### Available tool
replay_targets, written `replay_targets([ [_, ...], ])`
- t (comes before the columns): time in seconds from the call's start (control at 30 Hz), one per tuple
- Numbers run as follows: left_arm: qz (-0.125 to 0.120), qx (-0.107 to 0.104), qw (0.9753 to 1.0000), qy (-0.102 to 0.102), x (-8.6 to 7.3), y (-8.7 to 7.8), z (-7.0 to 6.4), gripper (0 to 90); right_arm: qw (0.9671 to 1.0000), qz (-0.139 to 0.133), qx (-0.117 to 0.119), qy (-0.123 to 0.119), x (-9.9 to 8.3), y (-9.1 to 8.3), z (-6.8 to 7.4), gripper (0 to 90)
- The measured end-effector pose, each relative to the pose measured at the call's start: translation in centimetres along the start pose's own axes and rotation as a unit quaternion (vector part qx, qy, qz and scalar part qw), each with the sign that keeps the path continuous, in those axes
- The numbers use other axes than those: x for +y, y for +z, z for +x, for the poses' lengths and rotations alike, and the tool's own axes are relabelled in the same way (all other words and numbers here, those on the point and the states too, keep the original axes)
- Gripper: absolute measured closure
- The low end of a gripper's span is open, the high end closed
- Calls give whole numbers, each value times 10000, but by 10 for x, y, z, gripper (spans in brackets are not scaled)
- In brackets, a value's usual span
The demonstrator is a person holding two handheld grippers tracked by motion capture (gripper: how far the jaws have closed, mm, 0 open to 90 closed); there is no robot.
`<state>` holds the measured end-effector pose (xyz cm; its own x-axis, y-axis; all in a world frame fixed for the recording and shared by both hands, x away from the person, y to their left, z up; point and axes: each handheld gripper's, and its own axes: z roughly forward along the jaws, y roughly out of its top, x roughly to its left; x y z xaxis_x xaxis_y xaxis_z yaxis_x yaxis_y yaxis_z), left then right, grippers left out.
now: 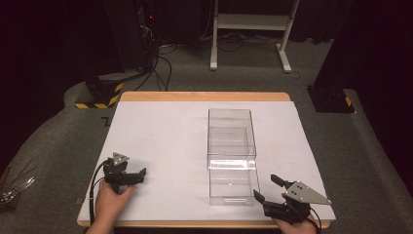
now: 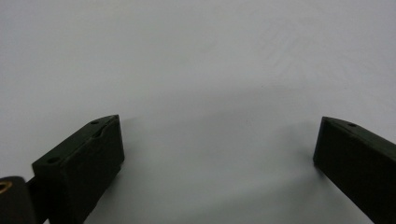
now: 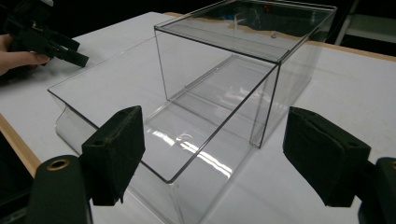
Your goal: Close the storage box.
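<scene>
Right gripper [image 1: 265, 189] sits at the near right corner of the table [image 1: 160, 146], jaws spread wide, nothing between them. In the right gripper view the same gripper [image 3: 212, 154] looks straight at the clear box [image 3: 219, 93], near but not touching.

Left gripper [image 1: 138, 174] rests near the left front edge, held by a hand [image 1: 109, 202]. Its own view shows the left gripper [image 2: 217, 144] with jaws wide apart over bare white surface, empty.

The box [image 1: 231, 153] stands right of centre, long axis running near to far. It looks like 2 parts: an inner drawer-like tray pulled out toward the near edge, and an outer sleeve closed on top at the far end. I can't tell if the 2 parts are joined.

Handling, my read: thin rigid acrylic, light, stiff, slick, likely to chip or crack if squeezed hard at a corner. Smooth walls will slip in flat pads. Best hold is probably pinching 1 upright wall of the open tray at its rim, or the near front lip. The sleeve looks too wide to span.

Room: open white surface on both sides. The tray's near end is close to the table's front edge, so pulling it further risks overhang. Far side has clear run before the wooden back edge.
</scene>
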<state>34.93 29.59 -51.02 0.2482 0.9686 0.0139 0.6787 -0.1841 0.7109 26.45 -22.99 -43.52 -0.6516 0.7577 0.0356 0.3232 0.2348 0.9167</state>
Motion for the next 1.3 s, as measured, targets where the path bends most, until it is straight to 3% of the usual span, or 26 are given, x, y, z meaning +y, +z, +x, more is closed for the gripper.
replay_targets([
  [0.7, -2, 1, 10000, 0, 0, 0, 0, 22, 9993, 225, 309, 23, -9, 11, 3, 204],
  [1.3, 0, -1, 10000, -1, 0, 0, 0, 22, 9998, 73, 91, 137, -6, 24, -1, 227],
])
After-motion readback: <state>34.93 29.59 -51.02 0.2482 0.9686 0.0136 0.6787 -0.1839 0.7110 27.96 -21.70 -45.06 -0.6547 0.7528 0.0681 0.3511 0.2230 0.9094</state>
